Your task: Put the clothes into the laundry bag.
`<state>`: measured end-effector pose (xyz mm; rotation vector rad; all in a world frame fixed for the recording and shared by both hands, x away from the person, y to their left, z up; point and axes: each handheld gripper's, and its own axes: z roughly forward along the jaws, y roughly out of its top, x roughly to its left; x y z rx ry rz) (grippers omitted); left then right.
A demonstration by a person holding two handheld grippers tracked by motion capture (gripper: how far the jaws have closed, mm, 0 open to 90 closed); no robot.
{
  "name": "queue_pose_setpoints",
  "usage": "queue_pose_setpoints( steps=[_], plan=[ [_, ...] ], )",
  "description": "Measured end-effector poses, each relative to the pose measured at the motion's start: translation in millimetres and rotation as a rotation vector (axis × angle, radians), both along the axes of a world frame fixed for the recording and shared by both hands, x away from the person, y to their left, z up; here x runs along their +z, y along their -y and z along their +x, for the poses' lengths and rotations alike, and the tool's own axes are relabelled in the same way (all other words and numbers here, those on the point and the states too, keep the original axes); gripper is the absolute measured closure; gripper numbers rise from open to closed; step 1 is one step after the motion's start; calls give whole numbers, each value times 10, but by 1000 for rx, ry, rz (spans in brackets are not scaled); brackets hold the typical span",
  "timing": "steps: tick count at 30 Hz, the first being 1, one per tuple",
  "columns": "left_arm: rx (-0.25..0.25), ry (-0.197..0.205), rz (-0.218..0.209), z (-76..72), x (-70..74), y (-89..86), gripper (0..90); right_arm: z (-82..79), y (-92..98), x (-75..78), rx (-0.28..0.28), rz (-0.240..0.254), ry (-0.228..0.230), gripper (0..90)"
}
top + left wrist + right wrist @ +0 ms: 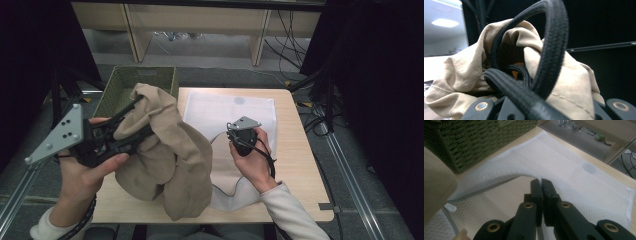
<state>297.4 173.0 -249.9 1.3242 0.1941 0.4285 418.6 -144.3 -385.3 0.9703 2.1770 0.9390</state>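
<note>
From the high view, the left gripper [131,129] sits at about nine o'clock of the table [300,165], lifted and turned level so that the beige garment [170,150] bunched in its jaws hangs free; the cloth drapes down toward six o'clock and overhangs the near table edge. The right gripper [244,136] rests near the centre, on the white mesh laundry bag [235,107], which lies flat from the centre out to twelve o'clock; judging by the curved edge pulled up beside it, this hand pins or lifts the bag's mouth so the garment can go in. A green woven basket [137,82] stands off the table's eleven o'clock corner, just behind the garment, and bare wood is left along three o'clock for a sideways move. In the left gripper view, the beige garment [461,72] is wadded across the jaws, with a black braided cable [551,45] looping in front; the jaws hold the cloth, though the pads themselves are hidden by folds. In the right gripper view, the right gripper [541,185] has its jaws pressed together, seemingly nipping the mesh laundry bag [564,165] at its rim; I cannot tell how much netting is caught. The bag's opening curves away toward nine o'clock, the basket [474,142] stands at eleven o'clock, and the garment's edge [436,187] crowds in at nine, so the gap for feeding cloth looks narrow.
</note>
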Motion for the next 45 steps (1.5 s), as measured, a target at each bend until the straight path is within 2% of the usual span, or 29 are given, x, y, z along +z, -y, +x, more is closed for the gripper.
queue_pose_setpoints(
  steps=[4, 7, 9, 18, 24, 25, 30, 31, 34, 39, 41, 43, 45],
  plan=[
    [-63, -22, 3, -18, -37, 115, 801, 1, 2, -2, 2, -1, -2, 899],
    [-85, -16, 9, -39, -17, 167, 801, 0, 3, 1, 4, -3, -5, 899],
    [-99, -11, 7, -57, 9, 193, 801, 5, 8, 3, 6, -13, 14, 899],
    [-187, -9, 10, -160, 99, 341, 801, 4, 17, 8, 4, -7, 5, 899],
    [-211, -9, 27, -166, 94, 420, 800, -4, 17, 13, -5, 4, -7, 899],
    [-217, -16, 19, -161, 86, 440, 800, -15, 12, 11, -20, 16, -19, 899],
    [-241, -32, 12, -180, 104, 482, 800, -17, 9, 10, -24, 24, -24, 899],
    [-247, -9, 22, -215, 140, 512, 800, -14, 8, 11, -21, 21, -22, 899],
    [-255, 5, 30, -227, 170, 537, 800, -14, 9, 11, -21, 21, -20, 899],
    [-283, -26, 26, -203, 145, 589, 800, -11, 16, 12, -25, 25, -11, 899],
    [-267, -15, 48, -183, 120, 616, 799, -11, 23, 14, -27, 22, -13, 899],
    [-254, -28, 61, -130, 78, 632, 798, 5, 40, 17, -11, 9, -9, 899],
    [-233, -61, 95, -26, -28, 663, 798, 14, 43, 15, -3, 8, -4, 900]
  ],
)
